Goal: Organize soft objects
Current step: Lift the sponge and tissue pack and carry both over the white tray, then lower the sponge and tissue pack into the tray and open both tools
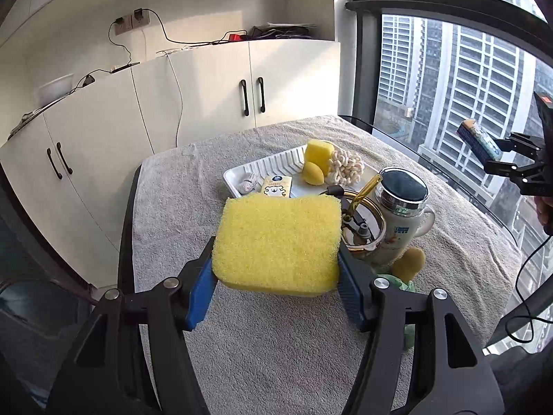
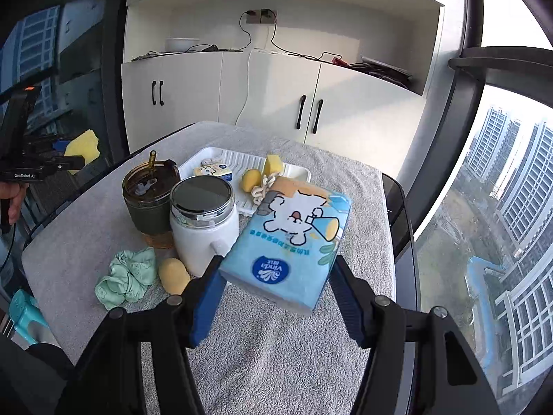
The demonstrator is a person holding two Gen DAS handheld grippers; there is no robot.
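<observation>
White tray (image 1: 276,164) holding yellow sponges (image 1: 317,154), small tissue pack (image 1: 276,185)

You had the big yellow sponge (image 1: 276,245) lifted at centre frame in the left view, its coarse face up, pinched at both sides. In the right view the blue tissue pack (image 2: 290,242), printed with a cartoon animal, hung tilted at centre. Lower left there, the crumpled green cloth (image 2: 128,276) and a yellow egg-shaped sponge (image 2: 174,275) lay on the grey towel.
</observation>
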